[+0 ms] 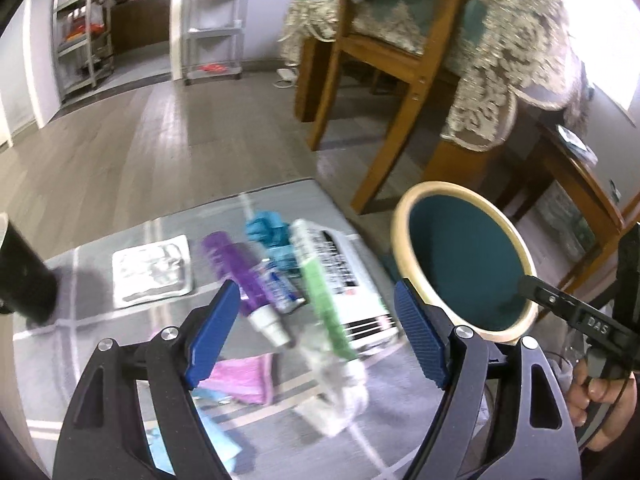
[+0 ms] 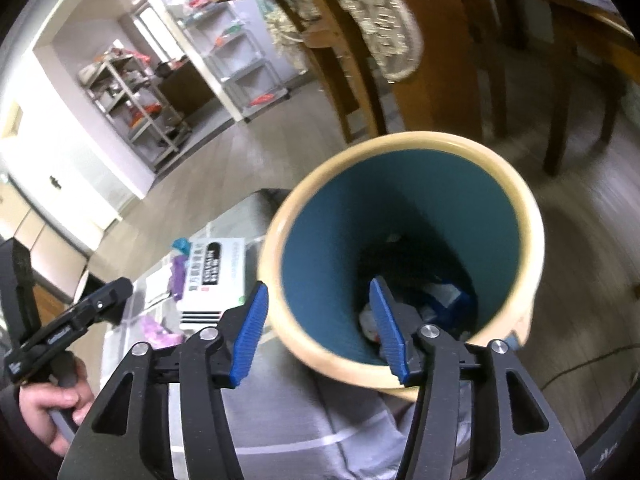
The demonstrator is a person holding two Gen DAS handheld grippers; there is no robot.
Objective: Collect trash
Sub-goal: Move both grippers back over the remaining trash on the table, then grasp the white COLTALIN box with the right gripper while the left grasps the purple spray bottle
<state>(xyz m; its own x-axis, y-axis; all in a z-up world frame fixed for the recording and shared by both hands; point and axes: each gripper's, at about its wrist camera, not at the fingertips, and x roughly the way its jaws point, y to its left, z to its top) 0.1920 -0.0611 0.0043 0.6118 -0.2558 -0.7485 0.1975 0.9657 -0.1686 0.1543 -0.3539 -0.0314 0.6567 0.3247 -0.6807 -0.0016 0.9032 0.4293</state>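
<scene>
Now, between drops by the look of it: both grippers are empty and the table (image 1: 256, 424) still carries plenty of litter. From the left in the left wrist view, a foil packet (image 1: 152, 270) lies flat, then a purple tube (image 1: 240, 276) with its white cap toward the camera, a crumpled teal wrapper (image 1: 272, 240) behind it, a green-and-clear wrapper (image 1: 328, 312) lying over a white box (image 1: 352, 280), and a pink wrapper (image 1: 244, 380) near the table's front edge. The left gripper (image 1: 316, 344) hovers over the tube and the green wrapper, jaws wide apart, nothing pressed between the pads. I'd judge it is lining up its next pick; that calls for dropping lower and choosing one piece, since tube, wrapper and box overlap.

Further right stands the bin (image 1: 404, 236), cream rim, teal inside, just beside the table. The right gripper (image 2: 320, 332) straddles its near rim, one pad outside, one inside, jaws apart and gripping nothing. Trash already lies at the bottom, so a release over the bin looks done.

Hard to read: motion blur smears the wrappers and the box's print, a dark shape at the far left edge is cut off, and the pile in the bin is shadowed and partly hidden behind the right pad.
</scene>
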